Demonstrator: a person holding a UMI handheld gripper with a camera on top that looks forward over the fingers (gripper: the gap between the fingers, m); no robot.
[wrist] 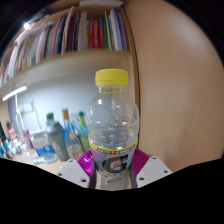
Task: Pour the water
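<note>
Tool (111, 170) clamped on yellow-capped water bottle (109, 125), its base hidden; blurry bookshelf (70, 35) beyond.

Tongs (109, 168) grip yellow-capped bottle (110, 125) before bookshelf (70, 35).

1. Wall shelf (70, 62), light wood, set high: carries a close row of upright books (75, 35), spines outward.
2. Surface lower down, below the shelf, mostly hidden: carries crowded bottles and containers (50, 138), among them a dark-capped one; finer detail cannot be told.
</note>
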